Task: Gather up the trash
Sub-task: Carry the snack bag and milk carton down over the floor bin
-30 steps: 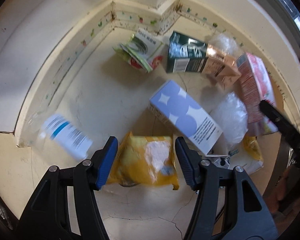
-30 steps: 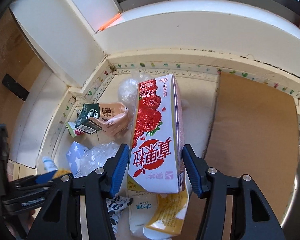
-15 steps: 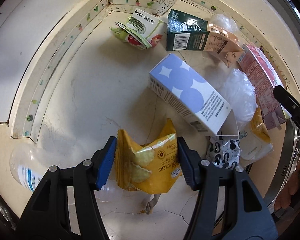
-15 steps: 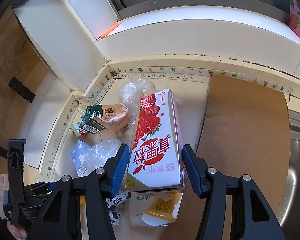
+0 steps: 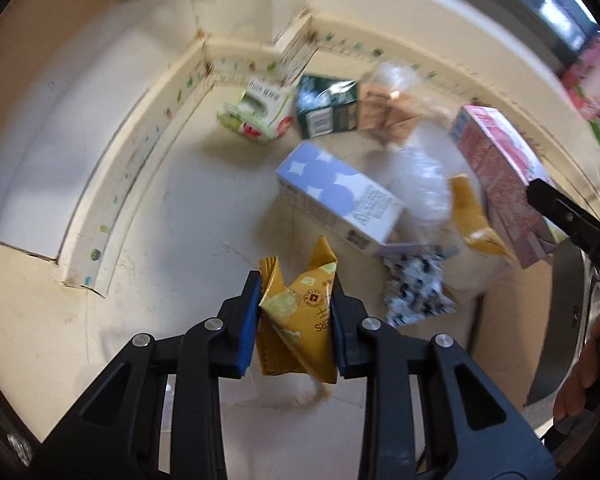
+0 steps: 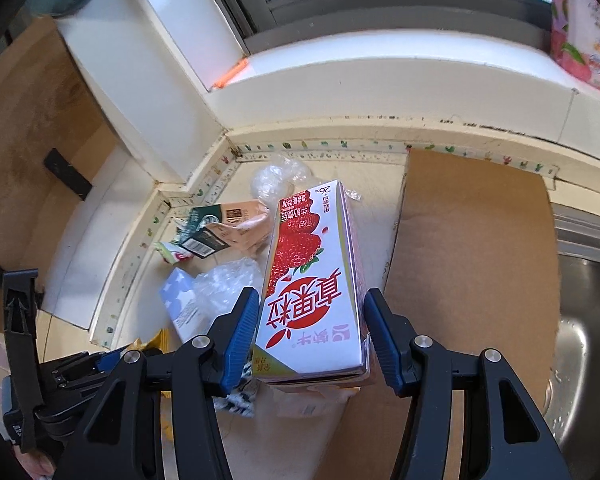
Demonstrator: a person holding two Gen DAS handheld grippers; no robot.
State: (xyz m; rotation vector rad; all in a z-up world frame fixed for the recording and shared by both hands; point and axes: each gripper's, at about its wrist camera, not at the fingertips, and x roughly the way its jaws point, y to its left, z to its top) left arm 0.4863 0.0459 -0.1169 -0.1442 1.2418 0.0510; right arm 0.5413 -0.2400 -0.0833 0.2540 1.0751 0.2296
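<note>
My left gripper is shut on a crumpled yellow cracker bag and holds it above the counter. My right gripper is open, its blue pads on either side of a strawberry milk carton that lies on the pile; the carton also shows in the left wrist view. More trash lies in the counter corner: a pale blue box with dots, a green and tan carton, a flattened green-white carton, clear plastic wrap and a black-and-white patterned wrapper.
The cream counter ends at a raised wall ledge on the left and back. A brown cardboard sheet lies to the right, with a steel sink beyond it. A window sill runs above.
My left gripper has shut on the yellow bag and lifted it, and its view has tilted up. My right gripper has stayed open around the strawberry carton and pulled back slightly.
</note>
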